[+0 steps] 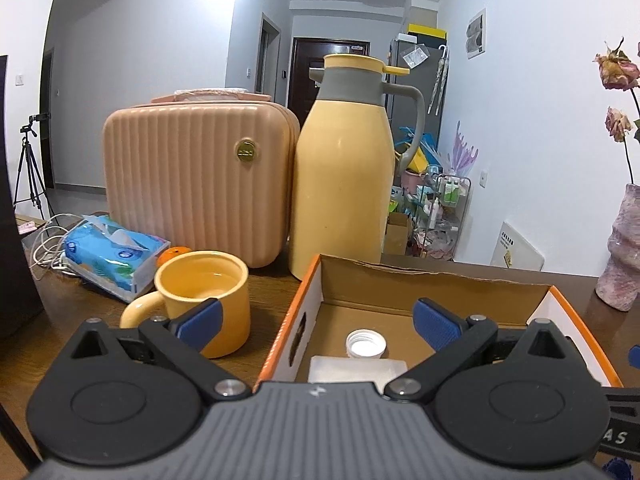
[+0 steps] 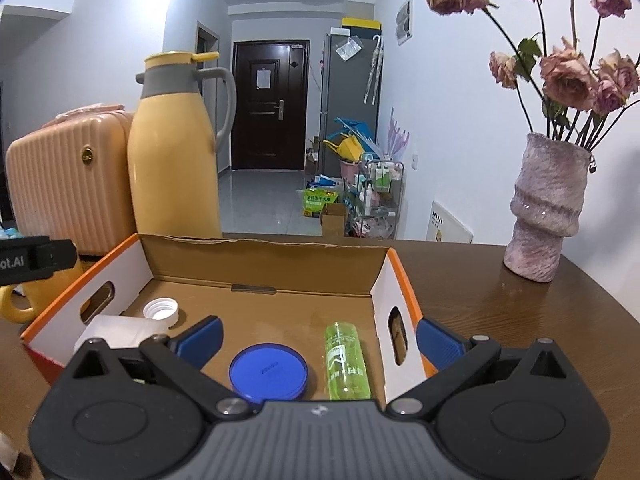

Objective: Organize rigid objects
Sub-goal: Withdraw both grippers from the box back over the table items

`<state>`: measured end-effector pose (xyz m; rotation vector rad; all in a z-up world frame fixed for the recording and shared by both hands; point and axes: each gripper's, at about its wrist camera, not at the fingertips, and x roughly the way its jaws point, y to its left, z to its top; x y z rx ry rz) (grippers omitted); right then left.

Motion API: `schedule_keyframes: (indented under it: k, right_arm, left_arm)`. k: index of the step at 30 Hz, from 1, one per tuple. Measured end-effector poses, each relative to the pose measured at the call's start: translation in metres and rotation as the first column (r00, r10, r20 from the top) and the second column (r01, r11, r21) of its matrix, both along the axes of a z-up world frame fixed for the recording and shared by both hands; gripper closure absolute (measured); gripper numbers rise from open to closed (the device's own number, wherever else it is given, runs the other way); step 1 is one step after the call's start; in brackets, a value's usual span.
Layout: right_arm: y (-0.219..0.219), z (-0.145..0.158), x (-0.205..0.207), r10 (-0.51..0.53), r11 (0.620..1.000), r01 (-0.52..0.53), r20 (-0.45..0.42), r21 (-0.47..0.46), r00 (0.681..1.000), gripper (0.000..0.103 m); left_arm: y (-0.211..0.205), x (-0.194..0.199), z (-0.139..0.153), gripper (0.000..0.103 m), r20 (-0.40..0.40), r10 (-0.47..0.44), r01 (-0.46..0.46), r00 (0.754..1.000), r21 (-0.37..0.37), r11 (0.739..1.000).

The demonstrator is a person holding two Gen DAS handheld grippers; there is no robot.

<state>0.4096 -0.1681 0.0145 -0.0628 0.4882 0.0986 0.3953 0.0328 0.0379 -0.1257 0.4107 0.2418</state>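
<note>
Cardboard box (image 2: 394,280), open-topped, orange-edged, stood on a dark wooden table (image 2: 520,320). Contents: a white plastic bottle (image 2: 120,330) lying in the left part, neck open; a blue round lid (image 2: 268,372) flat on the floor of the box; a green clear tube (image 2: 346,360) lying just beside the lid, near the right wall.

Left gripper (image 1: 316,324): fingers spread wide, holding nothing, poised over the box's left wall. Right gripper (image 2: 318,342): fingers spread wide, empty, above the lid and tube.

Handling, as judged: all three pieces looked light, stiff and smooth. The tube would likely roll; best taken across its middle. The flat lid offered little height, so its rim edges seemed the only hold. The bottle's flat sides suited a pinch across the body.

Outside the box: a yellow mug (image 1: 204,300) with liquid in it, just left of the box, a spill risk; a tissue pack (image 1: 116,256); a ribbed pink case (image 1: 192,184); a yellow thermos jug (image 1: 344,168); a vase (image 2: 548,208) of dried roses, fragile, well right. The box walls limited sideways approach
</note>
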Motion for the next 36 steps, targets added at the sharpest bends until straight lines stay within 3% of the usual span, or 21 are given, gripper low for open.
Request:
schedule_keyframes:
  k: [16, 21, 36]
  right_arm:
    - [-0.016, 0.019, -0.076, 0.019, 1.0, -0.021, 0.091, 0.011, 0.996, 0.0]
    - [-0.024, 0.023, -0.099, 0.048, 0.998, -0.052, 0.091, 0.045, 0.995, 0.0]
    - [-0.044, 0.013, -0.177, 0.06, 0.998, -0.061, 0.088, 0.005, 0.994, 0.0]
  left_arm:
    - [0.012, -0.065, 0.007, 0.0, -0.001, 0.0, 0.0, 1.0, 0.011, 1.0]
    - [0.013, -0.089, 0.01, 0.0, 0.007, -0.007, 0.007, 1.0, 0.018, 1.0]
    - [0.01, -0.161, 0.003, 0.0, -0.03, -0.058, 0.06, 0.998, 0.054, 0.997]
